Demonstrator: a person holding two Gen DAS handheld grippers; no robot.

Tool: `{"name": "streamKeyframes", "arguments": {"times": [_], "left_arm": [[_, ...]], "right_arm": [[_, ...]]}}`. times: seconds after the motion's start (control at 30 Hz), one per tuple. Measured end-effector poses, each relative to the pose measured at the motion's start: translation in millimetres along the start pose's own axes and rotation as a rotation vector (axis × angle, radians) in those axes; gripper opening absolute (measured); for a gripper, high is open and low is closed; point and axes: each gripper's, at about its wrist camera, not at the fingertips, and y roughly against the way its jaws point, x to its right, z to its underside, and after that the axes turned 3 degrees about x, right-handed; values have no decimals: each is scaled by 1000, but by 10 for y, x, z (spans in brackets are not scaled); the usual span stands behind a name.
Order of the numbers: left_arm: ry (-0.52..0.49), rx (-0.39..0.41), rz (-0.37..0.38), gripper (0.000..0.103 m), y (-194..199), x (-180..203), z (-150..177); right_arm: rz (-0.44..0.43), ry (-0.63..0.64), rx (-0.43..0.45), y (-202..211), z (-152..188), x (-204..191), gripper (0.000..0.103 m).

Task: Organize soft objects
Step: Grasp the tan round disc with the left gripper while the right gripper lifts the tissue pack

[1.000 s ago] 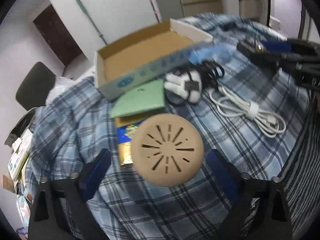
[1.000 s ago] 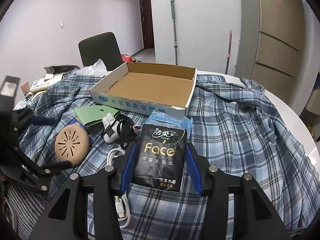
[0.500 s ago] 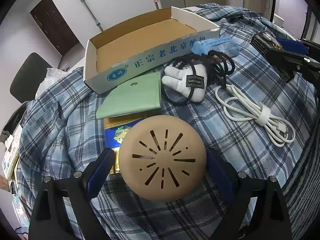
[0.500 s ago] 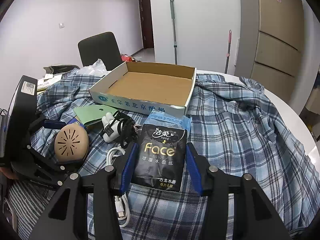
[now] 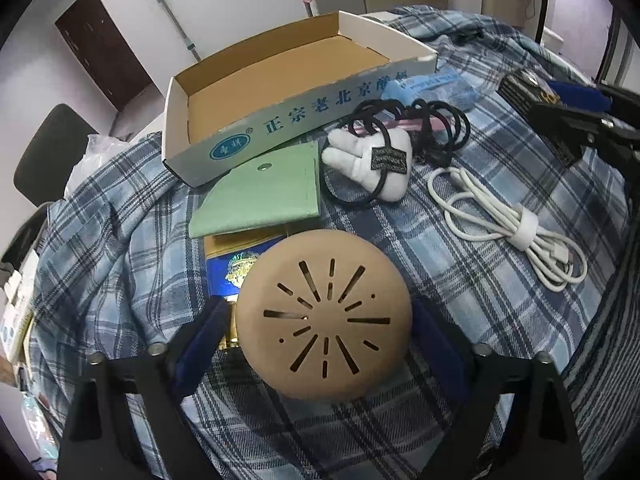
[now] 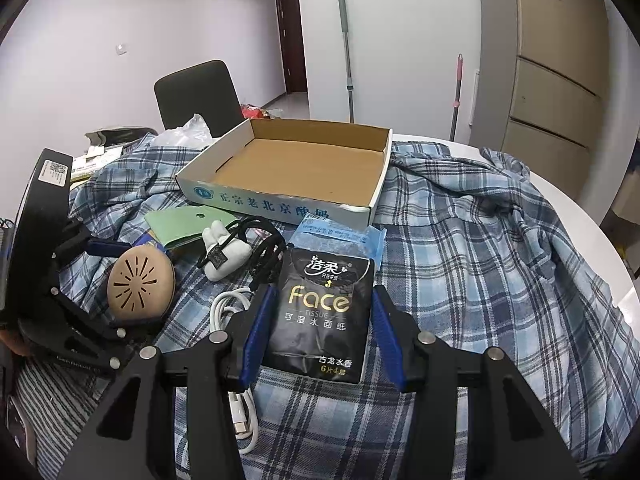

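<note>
Left tool (image 5: 320,344) straddling pad (image 5: 324,316), plaid cloth (image 5: 460,280)

A matt tan slotted foam dome (image 5: 324,316), a glossy black plastic tissue pack (image 6: 322,312) and a raw-brown cardboard box (image 6: 296,168) sit on soft blue plaid cloth (image 6: 460,264).

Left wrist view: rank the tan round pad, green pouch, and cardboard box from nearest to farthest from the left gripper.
1. Tan round pad, between the left gripper's fingers.
2. Green pouch, beyond the pad, slightly left.
3. Cardboard box, farthest, behind the pouch.
</note>
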Motion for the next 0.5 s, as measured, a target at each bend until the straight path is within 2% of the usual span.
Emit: {"name": "streamKeyframes", "arguments": {"times": [0.13, 0.5], "left_arm": [[28, 34, 4, 78, 73, -37, 8], [160, 273, 5, 77, 878, -118, 79]], "right_arm": [[-1, 5, 2, 7, -2, 2, 48], [-12, 5, 38, 82, -14, -14, 48]]}}
